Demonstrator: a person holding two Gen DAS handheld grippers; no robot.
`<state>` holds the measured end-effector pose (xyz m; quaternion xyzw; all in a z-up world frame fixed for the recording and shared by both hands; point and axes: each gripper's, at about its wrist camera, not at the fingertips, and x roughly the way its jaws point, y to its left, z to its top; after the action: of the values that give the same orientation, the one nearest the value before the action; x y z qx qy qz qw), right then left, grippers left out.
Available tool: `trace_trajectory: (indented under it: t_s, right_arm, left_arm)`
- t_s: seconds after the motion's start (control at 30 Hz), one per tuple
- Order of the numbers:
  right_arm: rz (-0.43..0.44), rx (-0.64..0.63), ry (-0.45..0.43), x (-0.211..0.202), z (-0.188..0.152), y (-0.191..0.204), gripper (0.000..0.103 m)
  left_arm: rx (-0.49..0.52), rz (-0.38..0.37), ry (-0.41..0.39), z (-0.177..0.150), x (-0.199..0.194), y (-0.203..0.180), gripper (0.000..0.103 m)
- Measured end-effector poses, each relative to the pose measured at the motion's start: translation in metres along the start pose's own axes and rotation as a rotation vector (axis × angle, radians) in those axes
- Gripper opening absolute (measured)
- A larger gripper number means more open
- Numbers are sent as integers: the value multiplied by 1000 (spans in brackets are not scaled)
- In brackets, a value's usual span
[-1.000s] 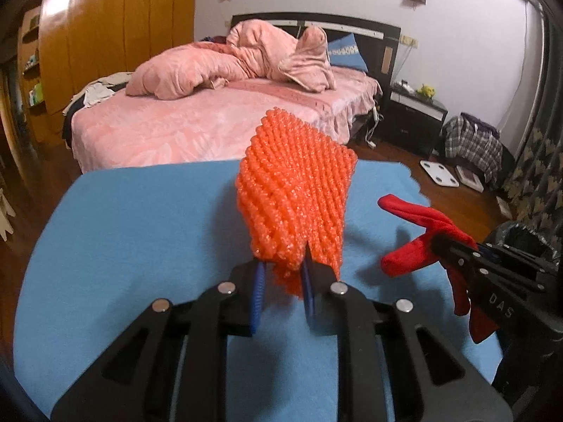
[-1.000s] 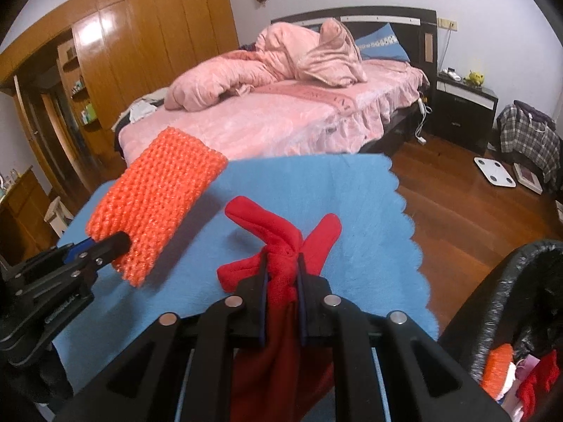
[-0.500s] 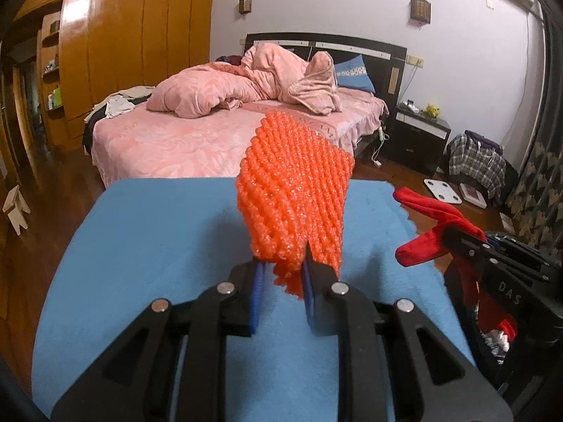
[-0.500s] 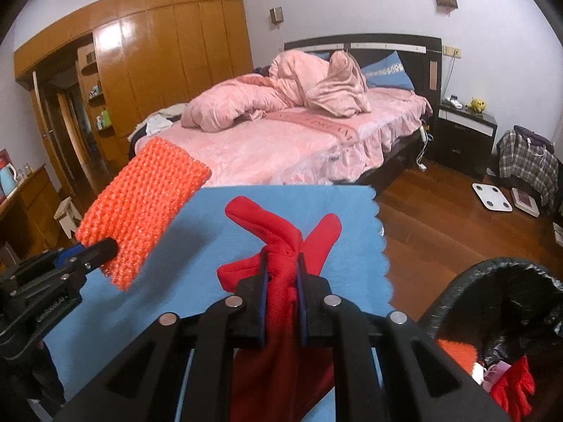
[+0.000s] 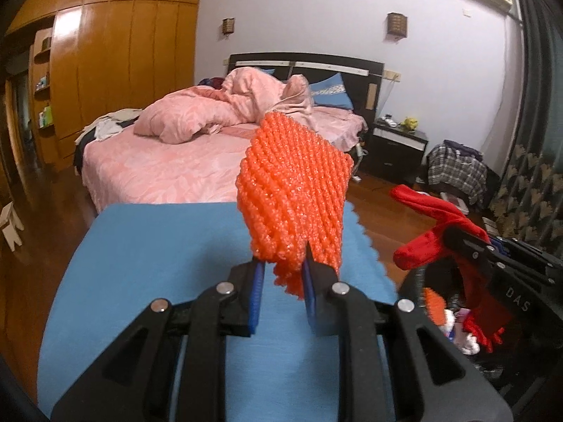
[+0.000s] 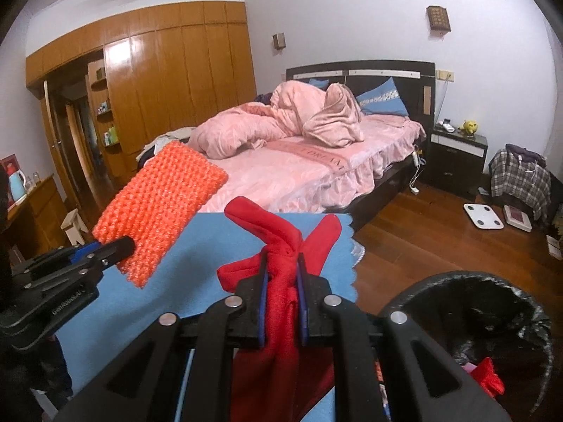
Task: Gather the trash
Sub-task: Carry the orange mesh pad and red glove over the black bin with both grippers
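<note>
My left gripper [image 5: 281,274] is shut on an orange foam net sleeve [image 5: 295,190] and holds it up above the blue cloth [image 5: 158,253]. The sleeve also shows in the right wrist view [image 6: 158,211]. My right gripper [image 6: 281,267] is shut on a red cloth [image 6: 278,232], whose lower part hangs down below the jaws. It shows in the left wrist view [image 5: 436,225] over the black trash bin [image 5: 418,281]. The bin [image 6: 492,299] is lined with a black bag and holds red and orange scraps.
A bed with pink bedding [image 6: 299,161] stands beyond the blue cloth. A wooden wardrobe [image 6: 158,81] fills the left wall. A black nightstand [image 6: 457,154], a plaid bag [image 6: 517,176] and a white scale [image 6: 484,214] are on the wooden floor at right.
Both grippers have lifted and drifted right, off the blue cloth, each holding its item. The black bin has come more into view beneath the right gripper.
</note>
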<state>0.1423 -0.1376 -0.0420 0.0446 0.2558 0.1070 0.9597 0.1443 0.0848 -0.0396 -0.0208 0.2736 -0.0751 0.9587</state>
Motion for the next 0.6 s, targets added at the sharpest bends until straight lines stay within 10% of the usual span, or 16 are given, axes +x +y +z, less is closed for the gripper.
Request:
trace_trajectory:
  t_s: [0.6]
  right_arm:
    - [-251,113,10,-71,-32,-119,14]
  left_arm:
    - [114,-236,78,-24,20,-114,19]
